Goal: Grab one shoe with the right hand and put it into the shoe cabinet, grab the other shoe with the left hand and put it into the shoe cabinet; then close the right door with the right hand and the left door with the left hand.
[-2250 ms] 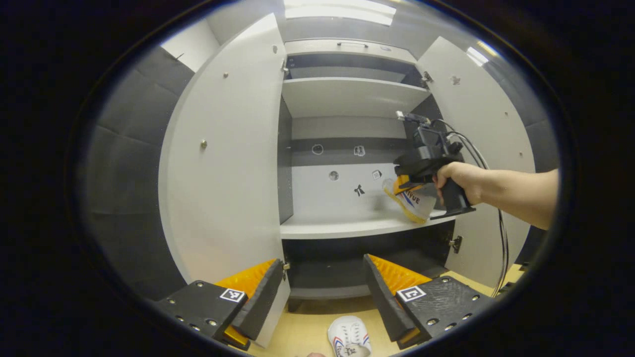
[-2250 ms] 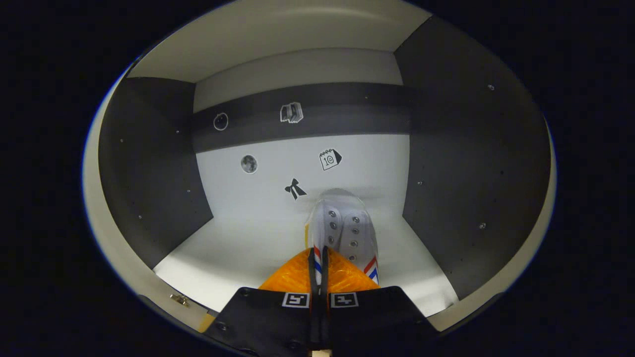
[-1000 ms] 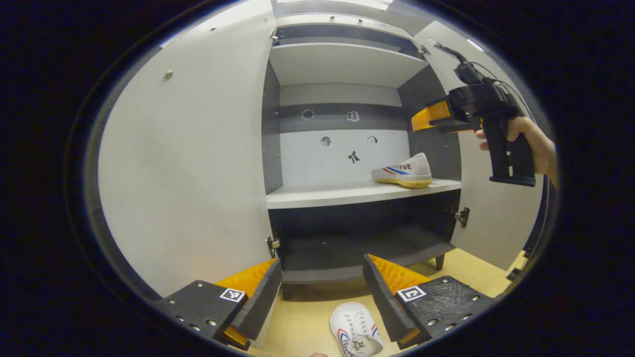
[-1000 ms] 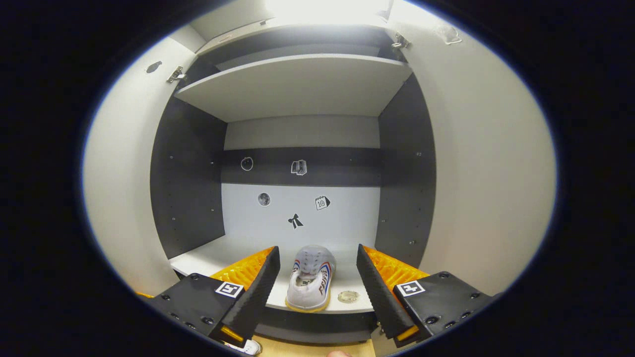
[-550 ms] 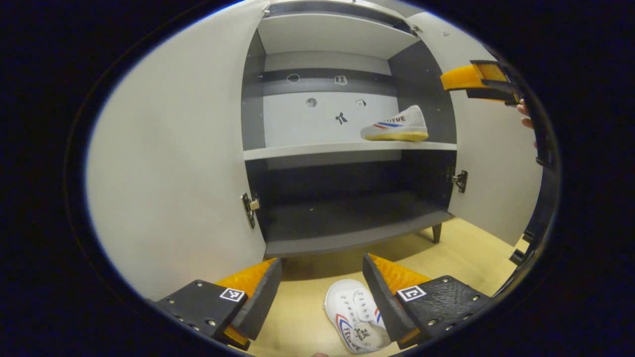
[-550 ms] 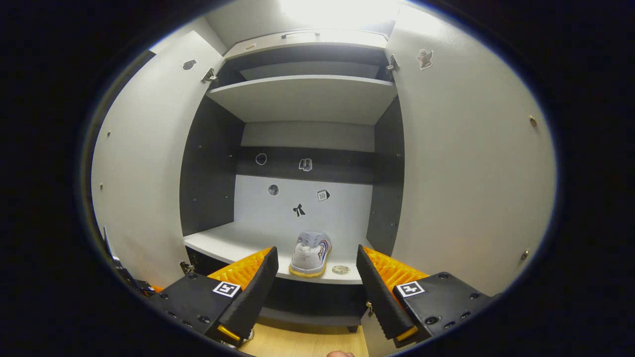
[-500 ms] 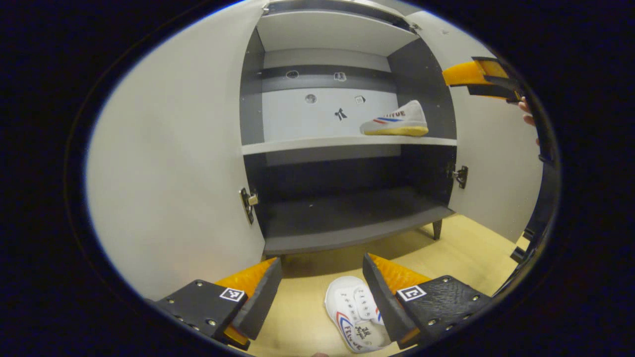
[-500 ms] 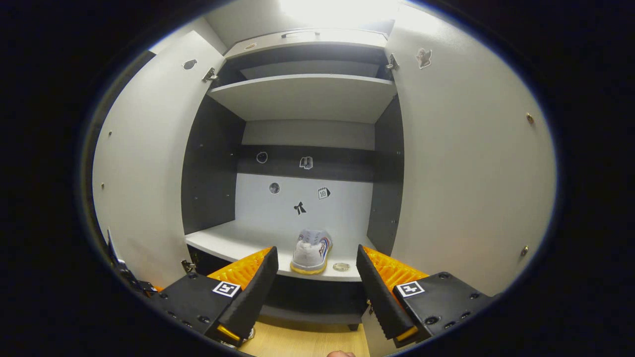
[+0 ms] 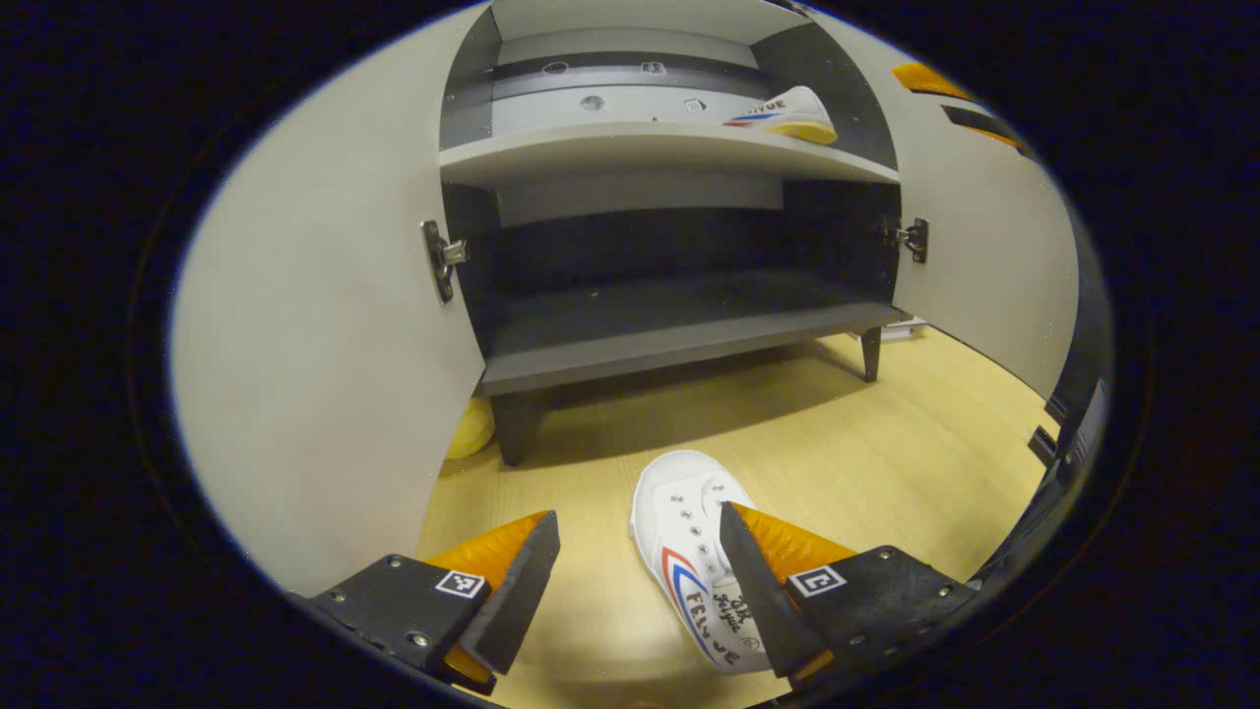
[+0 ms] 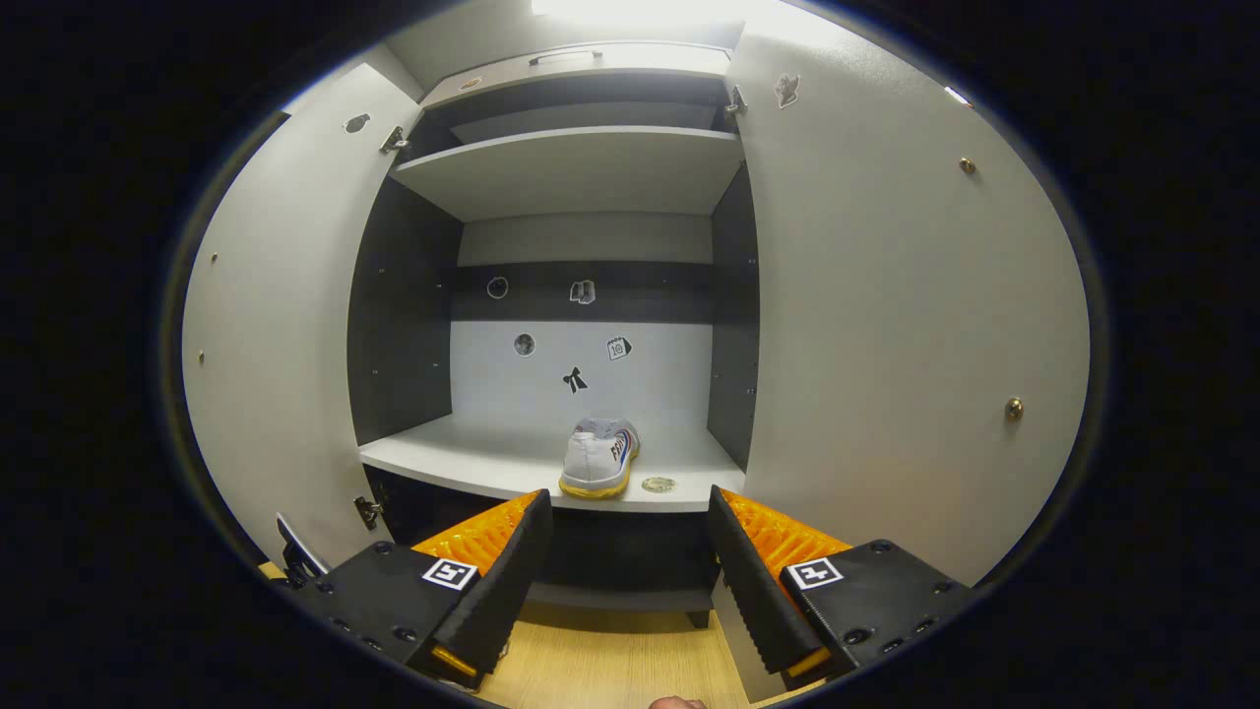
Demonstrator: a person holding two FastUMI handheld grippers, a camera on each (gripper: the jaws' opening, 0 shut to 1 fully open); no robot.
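Observation:
One white shoe (image 9: 701, 556) with red and blue stripes lies on the wooden floor in front of the cabinet. My left gripper (image 9: 635, 581) hangs open just above it, the right finger over the shoe's side. The other shoe (image 10: 598, 456) rests on the white middle shelf (image 10: 463, 455), heel toward me; it also shows in the left gripper view as shoe (image 9: 783, 109) on the shelf's right end. My right gripper (image 10: 625, 571) is open and empty, drawn back from the shelf. Both cabinet doors, left door (image 10: 266, 325) and right door (image 10: 886, 325), stand open.
The cabinet's dark bottom shelf (image 9: 669, 325) sits low over the floor on short legs (image 9: 870, 353). A yellow object (image 9: 471, 429) lies behind the left door (image 9: 315, 325). A small round disc (image 10: 658, 483) lies on the middle shelf beside the shoe.
The right gripper let go of the shoe on the middle shelf and backed out. The left gripper tilted and dropped toward the shoe on the floor.

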